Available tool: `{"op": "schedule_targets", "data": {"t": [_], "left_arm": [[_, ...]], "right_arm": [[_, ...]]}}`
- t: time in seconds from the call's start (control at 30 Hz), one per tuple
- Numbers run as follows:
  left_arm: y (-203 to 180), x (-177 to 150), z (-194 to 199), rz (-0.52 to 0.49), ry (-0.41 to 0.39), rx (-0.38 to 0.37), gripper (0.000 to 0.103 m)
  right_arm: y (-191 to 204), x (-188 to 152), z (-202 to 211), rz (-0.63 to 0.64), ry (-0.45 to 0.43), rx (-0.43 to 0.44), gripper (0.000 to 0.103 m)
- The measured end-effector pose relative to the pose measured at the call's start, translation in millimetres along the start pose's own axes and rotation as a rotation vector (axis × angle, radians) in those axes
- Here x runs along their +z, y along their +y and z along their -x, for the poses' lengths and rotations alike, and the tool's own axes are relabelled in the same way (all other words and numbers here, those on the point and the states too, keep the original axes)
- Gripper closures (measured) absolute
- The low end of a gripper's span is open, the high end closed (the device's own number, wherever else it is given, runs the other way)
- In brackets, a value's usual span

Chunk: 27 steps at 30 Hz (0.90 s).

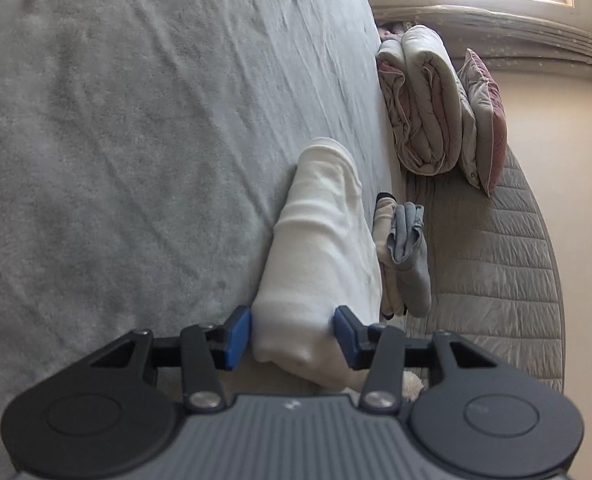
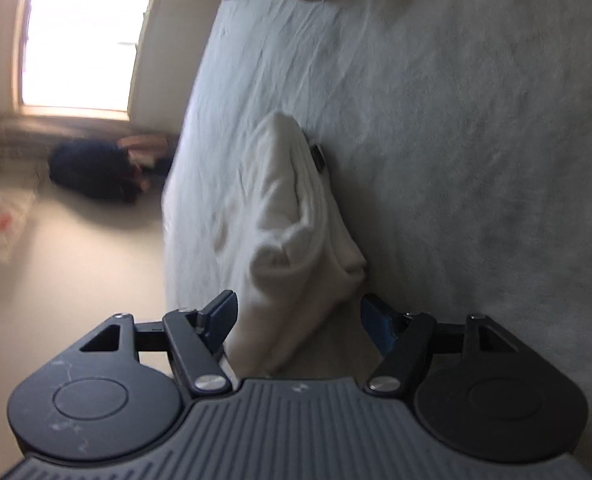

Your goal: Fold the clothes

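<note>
White folded garment [image 1: 320, 248] lies on the grey bed cover [image 1: 116, 140], near the cover's edge; both wrist views are rolled sideways.

Left gripper [image 1: 292, 336]: jaws partly open, straddling the near end of the garment. Blue pads [image 1: 238, 336] sit at the cloth's two sides; the left pad appears just touching the fold, the right one close against it. Cannot tell whether they press, and the cloth does not look pinched.

Right gripper [image 2: 300, 320]: jaws wider apart. The garment's other end, a bunched white fold [image 2: 296, 240], lies between the fingers [image 2: 220, 316]. Left finger is just beside the cloth; right finger stands clear of it with a visible gap. No hold.

Beside the garment in the left view: small pile of grey and cream clothes [image 1: 404, 256], a rolled duvet [image 1: 420, 104] and a pillow [image 1: 484, 120] on a quilted mat [image 1: 496, 264].
</note>
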State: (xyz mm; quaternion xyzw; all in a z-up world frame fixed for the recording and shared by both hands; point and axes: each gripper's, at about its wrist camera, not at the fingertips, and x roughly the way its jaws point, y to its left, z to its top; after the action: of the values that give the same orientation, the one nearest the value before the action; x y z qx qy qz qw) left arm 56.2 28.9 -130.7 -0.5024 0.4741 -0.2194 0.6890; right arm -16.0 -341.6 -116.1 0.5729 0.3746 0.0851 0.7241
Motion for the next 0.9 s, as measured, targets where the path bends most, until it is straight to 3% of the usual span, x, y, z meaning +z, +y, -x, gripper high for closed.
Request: {"op": "schedule_targets", "data": {"t": [0.13, 0.2, 0.23, 0.37, 0.47, 0.6, 0.67, 0.9], "left_arm": [[-3, 0, -5, -0.004, -0.021, 0.003, 0.055], [-7, 3, -7, -0.011, -0.028, 0.016, 0.055], [-9, 2, -7, -0.024, -0.033, 0.027, 0.057], [-24, -7, -5, -0.173, -0.077, 0.103, 0.062], [-34, -12, -6, -0.292, -0.097, 0.152, 0.062], [-37, -8, -1, -0.364, -0.097, 0.177, 0.059], [-38, -4, 3, -0.362, -0.091, 0.181, 0.055], [-40, 8, 11, -0.334, -0.09, 0.182, 0.056]], "right_arm": [[1, 1, -5, -0.038, -0.065, 0.015, 0.033], [4, 0, -3, -0.028, -0.109, -0.018, 0.049], [8, -1, -1, -0.006, -0.129, -0.045, 0.055], [40, -18, 5, 0.217, -0.203, -0.149, 0.061], [43, -20, 3, 0.338, -0.208, -0.217, 0.062], [22, -7, 14, 0.264, -0.157, -0.175, 0.058], [22, -8, 22, 0.281, -0.163, -0.18, 0.055], [33, 5, 35, 0.306, -0.19, -0.173, 0.048]]}}
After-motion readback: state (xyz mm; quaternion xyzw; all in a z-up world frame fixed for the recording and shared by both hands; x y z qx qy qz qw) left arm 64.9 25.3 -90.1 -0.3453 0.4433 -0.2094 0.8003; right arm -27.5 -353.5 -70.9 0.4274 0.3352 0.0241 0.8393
